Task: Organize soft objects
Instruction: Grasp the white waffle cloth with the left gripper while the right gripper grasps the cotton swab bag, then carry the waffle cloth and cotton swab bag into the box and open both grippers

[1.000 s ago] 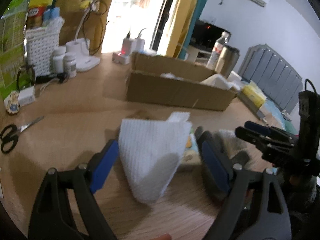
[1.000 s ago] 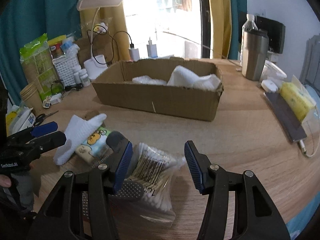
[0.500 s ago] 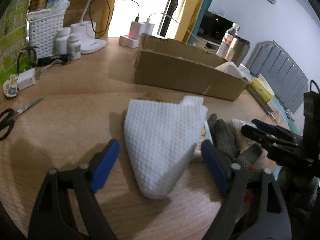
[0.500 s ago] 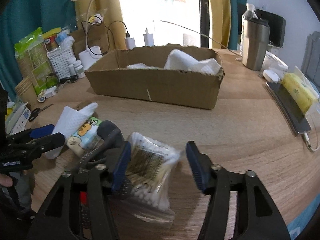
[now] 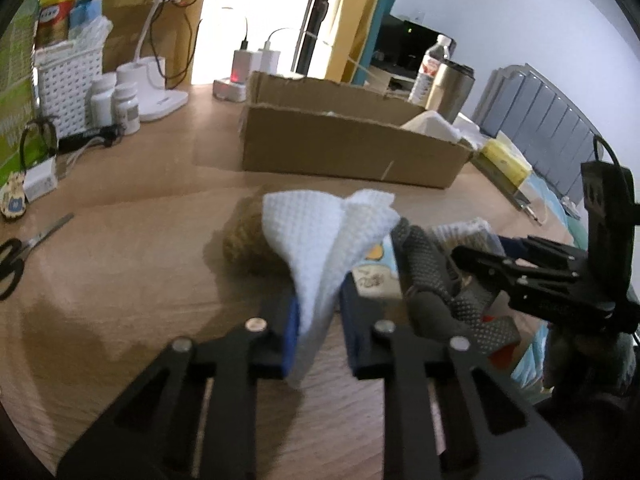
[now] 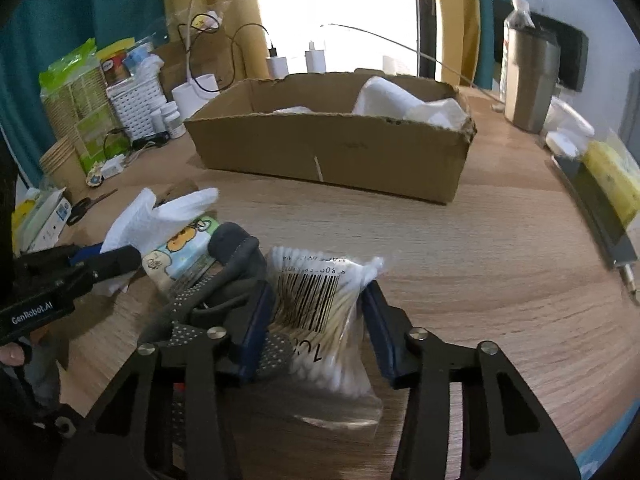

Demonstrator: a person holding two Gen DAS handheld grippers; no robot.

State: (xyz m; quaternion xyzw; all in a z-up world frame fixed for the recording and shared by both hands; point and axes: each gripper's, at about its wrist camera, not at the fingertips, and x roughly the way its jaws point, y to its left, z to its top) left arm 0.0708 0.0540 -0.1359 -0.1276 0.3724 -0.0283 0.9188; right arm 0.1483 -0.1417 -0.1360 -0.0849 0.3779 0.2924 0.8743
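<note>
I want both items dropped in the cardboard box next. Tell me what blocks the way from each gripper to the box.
Nothing visible does. The left gripper is shut on the white cloth and the right gripper, jaws just closing, squeezes the cotton swab bag. Only bare table lies between them and the open-topped cardboard box, which already holds white cloths.

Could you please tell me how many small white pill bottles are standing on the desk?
2: the two white bottles stand side by side between the white basket and the lamp base. More may be hidden behind them.
</note>
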